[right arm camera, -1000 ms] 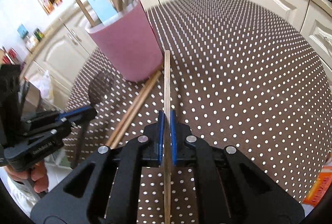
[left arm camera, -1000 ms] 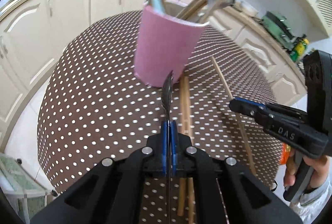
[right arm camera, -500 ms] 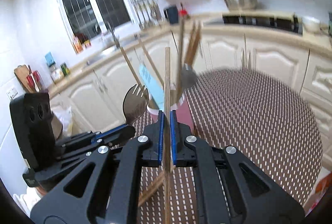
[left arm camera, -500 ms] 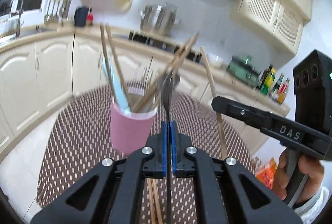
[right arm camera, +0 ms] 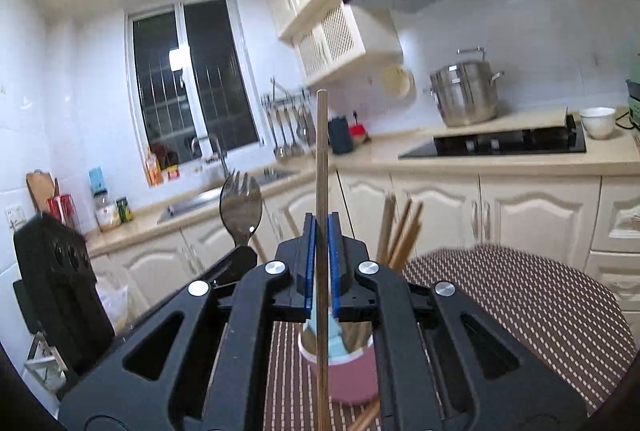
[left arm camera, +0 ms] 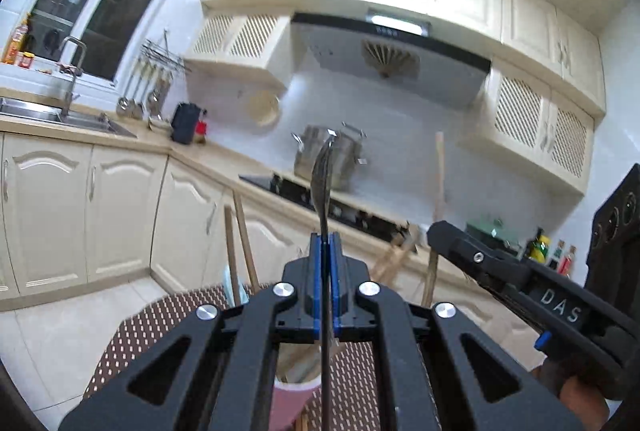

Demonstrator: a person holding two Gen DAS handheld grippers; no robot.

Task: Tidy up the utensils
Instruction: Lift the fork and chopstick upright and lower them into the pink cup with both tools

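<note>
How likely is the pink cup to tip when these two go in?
Fairly likely: the pink cup looks light, and its chopsticks lean to one side. The fork and single chopstick look stiff, so a knock on the rim would probably push it.

This is a home kitchen. Cream cabinets [right arm camera: 496, 215] with arched panel doors run under a pale countertop [right arm camera: 500, 161] along two walls, meeting at the corner. A black cooktop [right arm camera: 492, 143] is set into the counter with a big steel stockpot [right arm camera: 466, 93] behind it and a range hood [left arm camera: 396, 59] above. A steel sink [left arm camera: 52, 115] with a tall faucet [left arm camera: 74, 71] sits below a dark window [right arm camera: 192, 79]. Ladles hang from a wall rail [left arm camera: 154, 87], and lattice-door wall cupboards [left arm camera: 536, 127] line the white tiled wall. A table with a dotted brown cloth [right arm camera: 528, 295] stands nearby.
</note>
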